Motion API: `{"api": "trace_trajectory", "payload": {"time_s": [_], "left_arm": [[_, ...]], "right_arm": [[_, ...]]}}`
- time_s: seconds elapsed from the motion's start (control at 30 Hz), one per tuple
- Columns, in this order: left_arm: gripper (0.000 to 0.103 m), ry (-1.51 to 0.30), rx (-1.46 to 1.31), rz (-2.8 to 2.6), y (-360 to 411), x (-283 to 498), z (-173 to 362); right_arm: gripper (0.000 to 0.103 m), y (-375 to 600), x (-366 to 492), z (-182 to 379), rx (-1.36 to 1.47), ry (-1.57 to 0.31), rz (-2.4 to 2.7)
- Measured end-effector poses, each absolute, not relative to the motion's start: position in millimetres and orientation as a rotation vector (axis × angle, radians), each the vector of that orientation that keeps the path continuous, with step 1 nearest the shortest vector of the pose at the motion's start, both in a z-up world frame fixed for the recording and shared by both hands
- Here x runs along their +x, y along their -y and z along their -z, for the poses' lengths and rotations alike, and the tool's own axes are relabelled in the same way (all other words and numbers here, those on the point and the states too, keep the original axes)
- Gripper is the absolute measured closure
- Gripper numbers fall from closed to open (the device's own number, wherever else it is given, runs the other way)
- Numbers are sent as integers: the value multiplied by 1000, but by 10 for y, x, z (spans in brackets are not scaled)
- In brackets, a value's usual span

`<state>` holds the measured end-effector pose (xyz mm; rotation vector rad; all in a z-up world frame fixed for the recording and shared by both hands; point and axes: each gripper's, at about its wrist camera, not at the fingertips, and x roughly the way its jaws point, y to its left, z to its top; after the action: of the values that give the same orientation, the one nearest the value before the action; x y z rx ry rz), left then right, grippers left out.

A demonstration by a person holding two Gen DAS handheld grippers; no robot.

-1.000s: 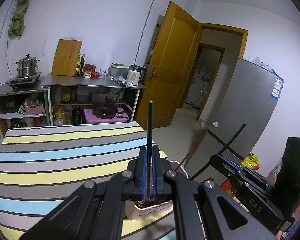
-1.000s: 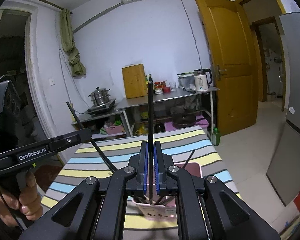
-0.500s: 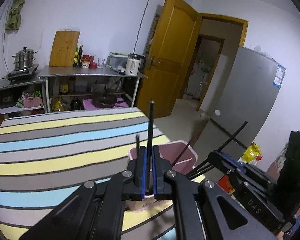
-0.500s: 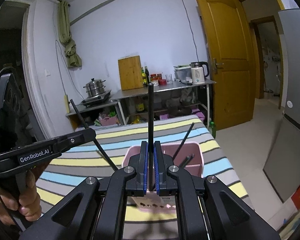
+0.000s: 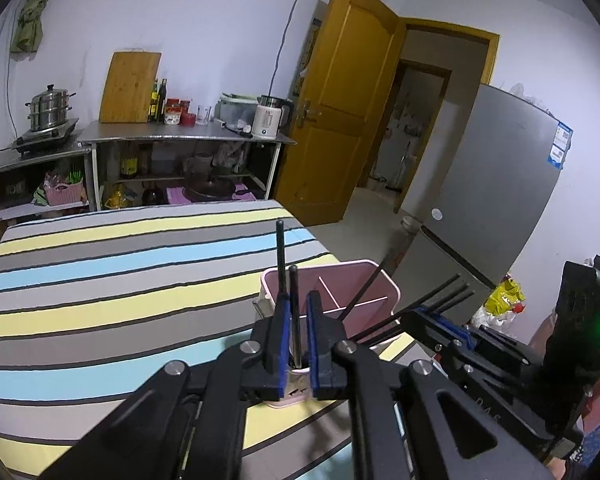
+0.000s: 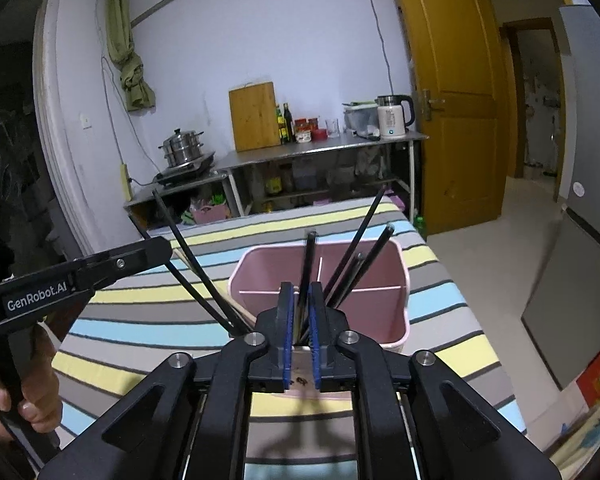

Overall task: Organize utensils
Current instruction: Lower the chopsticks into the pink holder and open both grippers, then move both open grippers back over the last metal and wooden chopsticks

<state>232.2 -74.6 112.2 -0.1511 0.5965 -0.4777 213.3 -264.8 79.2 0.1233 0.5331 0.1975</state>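
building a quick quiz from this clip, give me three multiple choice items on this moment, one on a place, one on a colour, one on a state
1. Where does the utensil holder stand?
A. on the striped table
B. on the steel counter
C. on the floor

2. What colour is the utensil holder?
A. green
B. pink
C. white

3. How do the fingers of the left gripper stand around the black chopstick?
A. shut tight on it
B. apart, with a gap on each side of it
C. out of view

Answers:
1. A, the left wrist view shows it on the striped cloth near the table's edge.
2. B, its walls and dividers are pink in both views.
3. B, the blue pads stand clear of the stick, whose lower end is down in the holder.
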Motion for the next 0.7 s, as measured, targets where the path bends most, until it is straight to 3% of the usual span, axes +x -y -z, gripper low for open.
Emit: {"api": "trace_trajectory", "payload": {"time_s": [0.13,0.7], "left_arm": [[87,-581,-161,470,674,2232,-1146],[87,-557,-200,391,382,1823,-1092]], "right_arm": [[81,2621,2039,-849,120,-513,-206],[81,2508,1673,-943,95,-491,-231]]}}
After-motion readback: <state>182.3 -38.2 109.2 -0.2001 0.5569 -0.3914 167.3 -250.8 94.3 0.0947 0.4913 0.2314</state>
